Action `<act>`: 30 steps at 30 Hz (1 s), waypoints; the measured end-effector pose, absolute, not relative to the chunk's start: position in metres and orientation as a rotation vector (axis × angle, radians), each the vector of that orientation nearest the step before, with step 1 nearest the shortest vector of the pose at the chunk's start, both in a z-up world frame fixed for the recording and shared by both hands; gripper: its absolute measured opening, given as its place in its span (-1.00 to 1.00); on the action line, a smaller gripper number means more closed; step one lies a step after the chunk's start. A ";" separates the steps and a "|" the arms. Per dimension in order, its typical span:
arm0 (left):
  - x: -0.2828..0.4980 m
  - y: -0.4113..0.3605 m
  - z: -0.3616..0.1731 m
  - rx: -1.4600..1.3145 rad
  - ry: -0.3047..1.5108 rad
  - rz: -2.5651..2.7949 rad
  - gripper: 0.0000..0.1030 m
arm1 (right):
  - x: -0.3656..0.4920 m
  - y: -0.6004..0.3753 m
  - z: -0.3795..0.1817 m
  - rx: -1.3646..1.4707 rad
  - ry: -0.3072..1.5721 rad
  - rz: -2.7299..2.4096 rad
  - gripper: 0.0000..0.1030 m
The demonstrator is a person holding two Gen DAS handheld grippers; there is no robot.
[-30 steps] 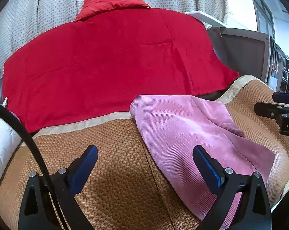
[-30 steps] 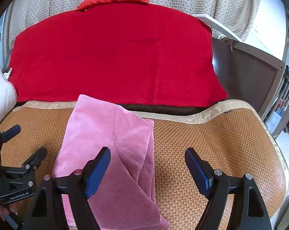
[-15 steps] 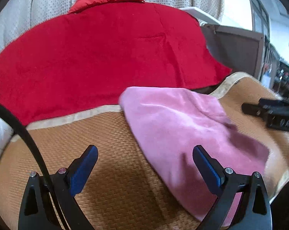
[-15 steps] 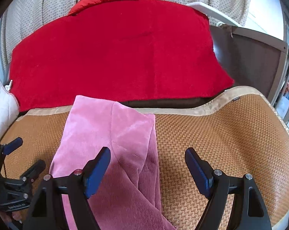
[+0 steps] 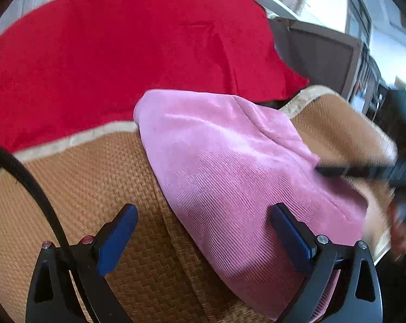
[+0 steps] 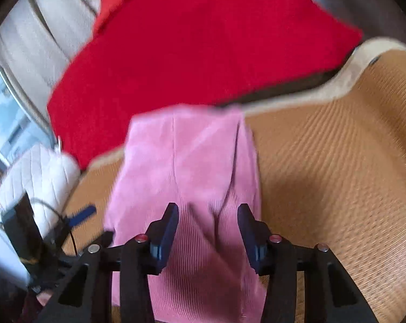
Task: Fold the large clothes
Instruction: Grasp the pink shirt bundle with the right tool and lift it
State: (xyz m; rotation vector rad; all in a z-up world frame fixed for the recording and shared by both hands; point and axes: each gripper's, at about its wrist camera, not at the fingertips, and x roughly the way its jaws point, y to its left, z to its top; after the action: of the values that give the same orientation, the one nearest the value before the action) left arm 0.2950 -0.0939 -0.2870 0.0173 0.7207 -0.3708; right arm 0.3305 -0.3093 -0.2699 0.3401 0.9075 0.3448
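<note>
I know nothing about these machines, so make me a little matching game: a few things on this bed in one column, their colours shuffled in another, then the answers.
Things:
1. corduroy garment
2. blanket
3. woven mat
4. pads of the left tool

Colours:
A. blue
B. tan
C. pink
D. red

Pairs: 1-C, 2-D, 3-B, 4-A
</note>
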 end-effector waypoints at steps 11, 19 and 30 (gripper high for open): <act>0.293 -0.073 -0.268 -0.082 0.680 -0.407 0.94 | 0.332 -0.326 -0.251 0.440 0.822 0.323 0.05; 0.315 -0.091 -0.289 -0.015 0.789 -0.380 0.94 | 0.369 -0.293 -0.250 0.314 0.871 0.311 -0.26; 0.317 -0.072 -0.282 -0.183 0.812 -0.534 0.94 | 0.377 -0.336 -0.259 0.487 0.997 0.354 0.54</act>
State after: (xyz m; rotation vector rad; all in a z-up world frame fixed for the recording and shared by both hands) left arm 0.3169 -0.0719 -0.2820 -0.1833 0.8117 -0.5336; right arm 0.3771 -0.3359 -0.2588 0.4866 0.9966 0.3538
